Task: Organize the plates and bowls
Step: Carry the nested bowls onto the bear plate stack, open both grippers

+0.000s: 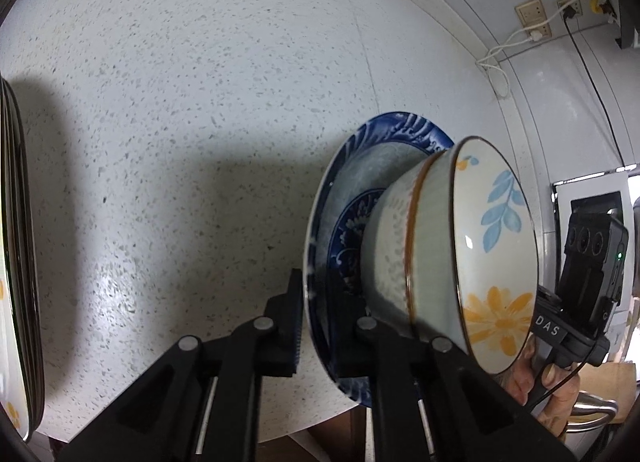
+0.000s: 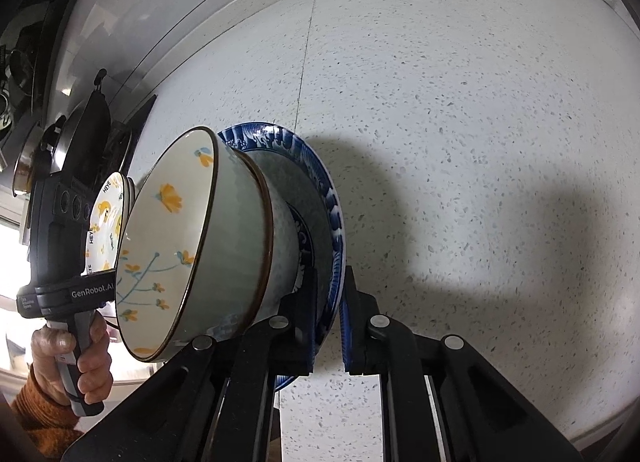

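A blue patterned plate (image 1: 362, 165) carries two nested pale bowls; the inner floral bowl (image 1: 492, 246) has yellow flowers and blue leaves. My left gripper (image 1: 318, 322) is shut on the plate's rim, one finger on each face. From the opposite side, my right gripper (image 2: 326, 326) is shut on the rim of the same blue plate (image 2: 320, 177). The floral bowl (image 2: 168, 246) sits nested in the outer bowl (image 2: 280, 254). Plate and bowls appear turned sideways in both views, above the speckled white counter (image 1: 180, 101).
A stack of plates (image 1: 20, 242) stands at the left edge, also seen as the stack of plates (image 2: 106, 217) with yellow print. Wall sockets with cables (image 1: 532, 17) are behind the counter. A dark pan and stove (image 2: 76, 141) lie to the left. A hand (image 2: 64, 358) grips the other handle.
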`<state>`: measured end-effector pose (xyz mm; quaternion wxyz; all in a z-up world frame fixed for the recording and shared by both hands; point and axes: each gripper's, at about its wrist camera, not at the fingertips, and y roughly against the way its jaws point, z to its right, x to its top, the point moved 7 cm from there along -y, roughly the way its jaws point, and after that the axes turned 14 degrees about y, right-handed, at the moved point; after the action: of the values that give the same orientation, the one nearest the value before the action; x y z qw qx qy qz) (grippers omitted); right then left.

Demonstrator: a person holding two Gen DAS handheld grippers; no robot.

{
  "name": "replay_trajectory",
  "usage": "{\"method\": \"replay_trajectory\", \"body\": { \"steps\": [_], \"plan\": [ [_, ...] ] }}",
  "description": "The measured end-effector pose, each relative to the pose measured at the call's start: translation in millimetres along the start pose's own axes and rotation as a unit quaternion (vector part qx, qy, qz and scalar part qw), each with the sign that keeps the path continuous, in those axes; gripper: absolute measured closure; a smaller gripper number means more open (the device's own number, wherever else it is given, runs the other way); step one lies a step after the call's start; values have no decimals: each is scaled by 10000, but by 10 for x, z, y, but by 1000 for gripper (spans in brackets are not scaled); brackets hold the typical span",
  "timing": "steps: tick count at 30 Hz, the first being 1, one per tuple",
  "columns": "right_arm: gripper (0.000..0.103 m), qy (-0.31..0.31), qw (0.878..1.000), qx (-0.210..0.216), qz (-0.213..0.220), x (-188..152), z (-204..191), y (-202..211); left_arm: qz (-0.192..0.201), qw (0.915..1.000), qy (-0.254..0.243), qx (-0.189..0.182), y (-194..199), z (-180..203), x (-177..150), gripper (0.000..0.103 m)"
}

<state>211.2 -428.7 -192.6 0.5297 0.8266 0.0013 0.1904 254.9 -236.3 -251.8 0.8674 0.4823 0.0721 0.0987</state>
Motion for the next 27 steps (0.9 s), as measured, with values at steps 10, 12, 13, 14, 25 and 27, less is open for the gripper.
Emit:
{"method": "replay_trajectory", "body": {
  "steps": [10,12,13,14,25,27],
  "plan": [
    [93,-71,9998,-155,63,-25,-29,31,-63,9998,-207,20,-38,150,26,94],
    [93,-89,9997,-206,92,-12,-30,58,-76,9997,-246,-14,-29,182,52,94],
    [93,-102,9996,-233,107,-5,-36,75,-82,9996,-268,-29,-19,194,64,94],
    [93,-121,9995,-256,120,4,-44,93,-85,9995,-289,-49,-3,214,84,94],
    [93,14,9984,-450,354,357,-661,324,173,9985,-390,-329,800,61,372,93],
    [93,79,9984,-391,402,449,-876,296,277,9985,-363,-291,1064,-119,446,93]
  ]
}}
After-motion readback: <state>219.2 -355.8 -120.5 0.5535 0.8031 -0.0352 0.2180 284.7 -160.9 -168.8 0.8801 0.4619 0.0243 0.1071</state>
